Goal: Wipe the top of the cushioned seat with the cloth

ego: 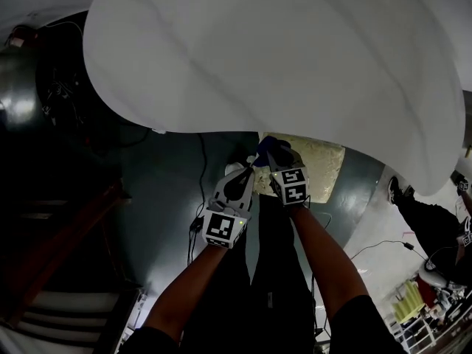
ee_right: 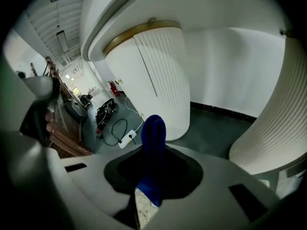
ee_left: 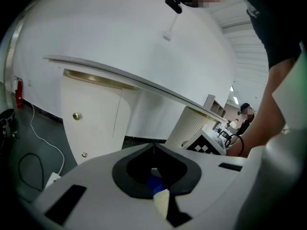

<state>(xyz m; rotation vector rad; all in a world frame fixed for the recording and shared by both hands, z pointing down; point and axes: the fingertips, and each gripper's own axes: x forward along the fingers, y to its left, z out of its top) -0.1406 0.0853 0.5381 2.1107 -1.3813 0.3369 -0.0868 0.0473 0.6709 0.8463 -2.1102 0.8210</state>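
- White tabletop [ego: 280,50] overhead, grey floor [ego: 162,198] below.
- R gripper [ego: 277,153]: jaws clamped on blue cloth [ee_right: 154,133], which sticks up.
- L gripper [ego: 245,175]: tips together, pinching the cloth's other end.
- Cloth held above beige textured surface [ego: 317,161].

The blue cloth [ee_right: 154,140], folded to a narrow upright strip, is pinched in the right gripper [ego: 274,155] above the cream, patterned cushioned seat [ego: 318,164].

White tabletop [ego: 280,50] clips to glare in head view; floor [ego: 158,212] beside it dim, near black at left. Heavy fisheye, dark vignette corners (all three views). Blue cloth [ee_right: 152,147] close to lens, soft.
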